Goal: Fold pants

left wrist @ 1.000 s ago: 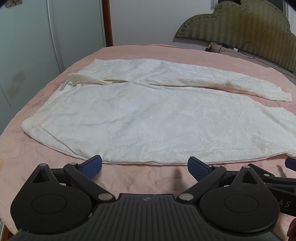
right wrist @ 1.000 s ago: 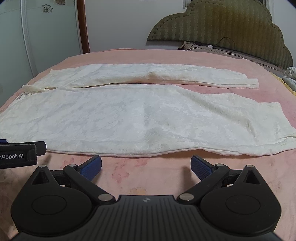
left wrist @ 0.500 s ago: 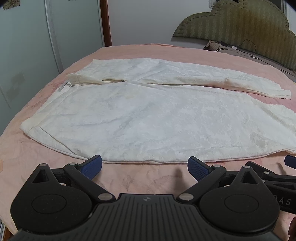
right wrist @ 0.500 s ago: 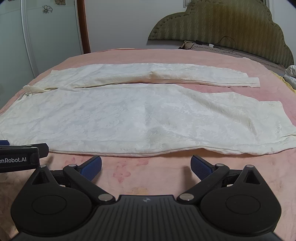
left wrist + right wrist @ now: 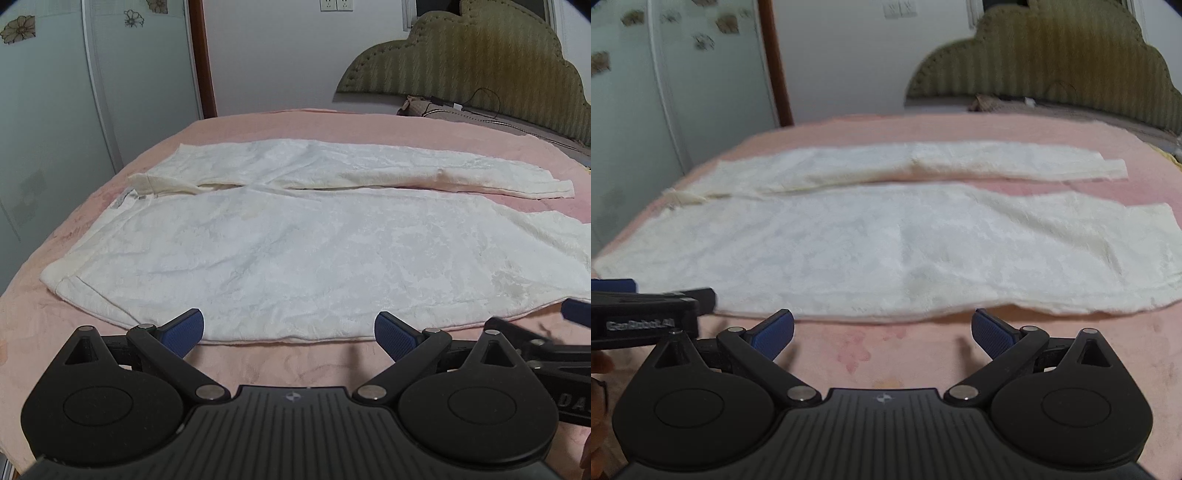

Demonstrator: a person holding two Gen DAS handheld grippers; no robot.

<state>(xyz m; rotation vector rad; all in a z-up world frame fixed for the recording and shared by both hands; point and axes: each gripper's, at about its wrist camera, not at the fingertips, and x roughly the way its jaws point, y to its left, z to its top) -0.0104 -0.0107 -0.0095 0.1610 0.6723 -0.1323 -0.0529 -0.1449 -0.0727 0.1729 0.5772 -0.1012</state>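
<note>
White pants (image 5: 314,254) lie flat across a pink bed, waistband at the left and both legs running right, the far leg (image 5: 388,173) narrow and the near leg wide. My left gripper (image 5: 289,332) is open just short of the pants' near edge, nothing between its blue pads. In the right wrist view the same pants (image 5: 886,243) spread ahead, slightly blurred. My right gripper (image 5: 882,330) is open over bare blanket, close to the near hem. Each gripper shows at the edge of the other's view: the right one (image 5: 546,343) and the left one (image 5: 646,314).
The pink bed cover (image 5: 295,125) reaches past the pants on all sides. A green padded headboard (image 5: 480,66) stands at the far right, with a cable and small items below it. Pale wardrobe doors (image 5: 55,110) rise on the left.
Both views have tilted upward and pulled back slightly, showing more wall and headboard. The right wrist view is now motion-blurred. The pants have not moved, and both grippers stay open.
</note>
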